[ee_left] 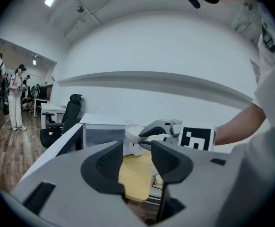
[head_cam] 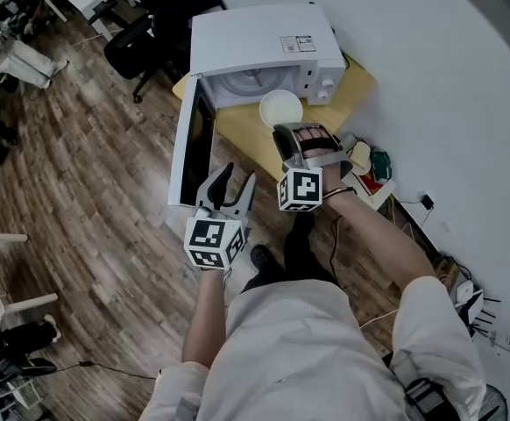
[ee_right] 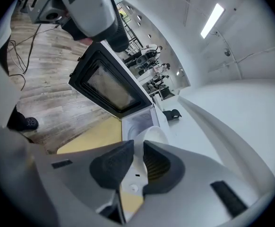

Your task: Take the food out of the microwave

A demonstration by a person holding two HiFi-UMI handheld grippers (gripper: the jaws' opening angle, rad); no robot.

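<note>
Right gripper nose-down on bowl rim

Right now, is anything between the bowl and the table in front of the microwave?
Nothing visible. The right gripper holds the bowl by its rim, just outside the microwave, above bare yellow table. The door stands open at the left, and the left gripper hangs clear beside it.
</note>
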